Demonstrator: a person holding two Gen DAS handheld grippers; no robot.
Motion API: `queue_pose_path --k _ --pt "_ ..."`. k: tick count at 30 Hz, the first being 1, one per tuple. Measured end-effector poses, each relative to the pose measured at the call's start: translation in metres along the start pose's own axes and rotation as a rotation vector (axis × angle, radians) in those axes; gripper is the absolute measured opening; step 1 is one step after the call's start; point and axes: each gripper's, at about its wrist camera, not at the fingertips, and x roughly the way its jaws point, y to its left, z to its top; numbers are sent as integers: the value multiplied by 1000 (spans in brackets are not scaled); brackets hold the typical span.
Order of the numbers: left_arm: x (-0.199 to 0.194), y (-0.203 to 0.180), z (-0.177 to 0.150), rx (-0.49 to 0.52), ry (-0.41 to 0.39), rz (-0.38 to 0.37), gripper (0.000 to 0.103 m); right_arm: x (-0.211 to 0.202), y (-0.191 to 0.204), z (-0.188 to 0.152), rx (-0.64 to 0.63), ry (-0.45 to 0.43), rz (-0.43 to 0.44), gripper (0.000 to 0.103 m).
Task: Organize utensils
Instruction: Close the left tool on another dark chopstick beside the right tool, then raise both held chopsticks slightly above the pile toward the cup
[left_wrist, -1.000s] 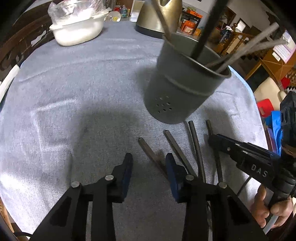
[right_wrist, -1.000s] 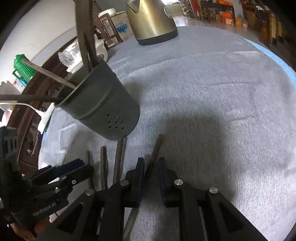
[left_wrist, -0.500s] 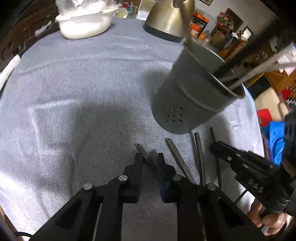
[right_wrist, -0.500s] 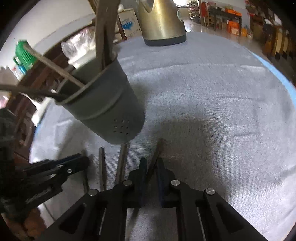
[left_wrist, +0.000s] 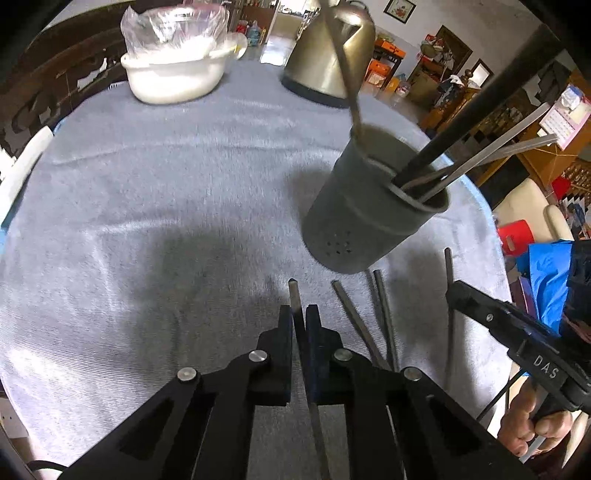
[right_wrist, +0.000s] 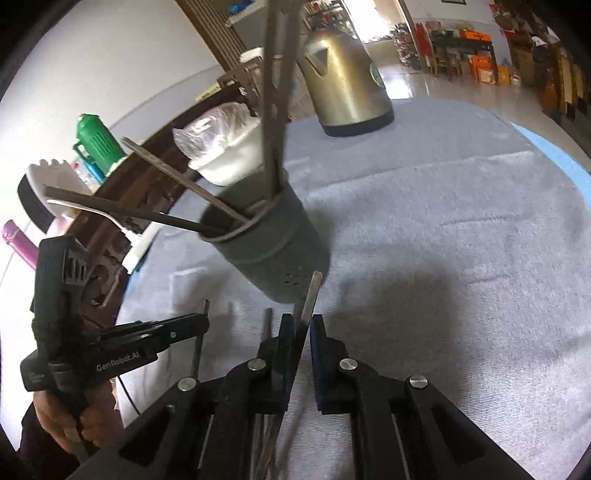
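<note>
From your left wrist camera, your left claw (left_wrist: 298, 317) has just been closing and is now clamped on a thin flat dark metal utensil handle (left_wrist: 294, 295), whose tip sticks out past the pads. The round counter with the grey cloth (left_wrist: 155, 206) lies below. Ahead and to the right stands a dark grey metal holder cup with small holes (left_wrist: 369, 218), with several long utensils leaning out of it. More loose dark handles (left_wrist: 382, 317) lie on the cloth just in front of the cup. Far back sit a white bowl with a clear plastic bag (left_wrist: 173, 74) and a gold metal kettle (left_wrist: 330, 55). Your right claw (left_wrist: 458, 293) shows at the right edge.

From your right wrist camera, your right claw (right_wrist: 303, 325) has also just been closing and is pressed together on another thin grey metal handle (right_wrist: 312, 291), its tip pointing up beside the cup (right_wrist: 273, 243). Your left claw (right_wrist: 199, 325) is at the left, held in your hand (right_wrist: 74, 424). A few handles still lie on the cloth (right_wrist: 461, 236) between the two claws.
</note>
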Motion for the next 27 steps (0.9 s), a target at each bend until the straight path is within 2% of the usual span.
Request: queue_pose_path --k 6,8,9,11,14,17,19,24,27 --pt "-37 -6 3 21 -85 -7 6 -18 10 -1 -9 -54 51 10" --pt "-48 -11 1 48 -110 4 6 -19 13 1 -27 -56 40 10" --pt "-46 -14 3 54 -111 13 6 -16 15 3 -36 -32 -6 10" --pt "-46 -11 7 49 -108 21 6 -8 9 4 -3 10 -27 11" --pt "-40 -1 7 22 -87 21 6 4 -5 6 96 63 7 12" --pt "-41 2 2 -1 -78 8 6 16 -16 5 191 117 84 15" --pt "-44 1 2 2 -85 5 6 21 -16 4 197 127 90 19" --pt "-52 -8 2 21 -119 -5 6 32 -3 8 186 145 118 20" --pt "-59 -12 2 34 -136 -8 6 42 2 12 186 161 79 20"
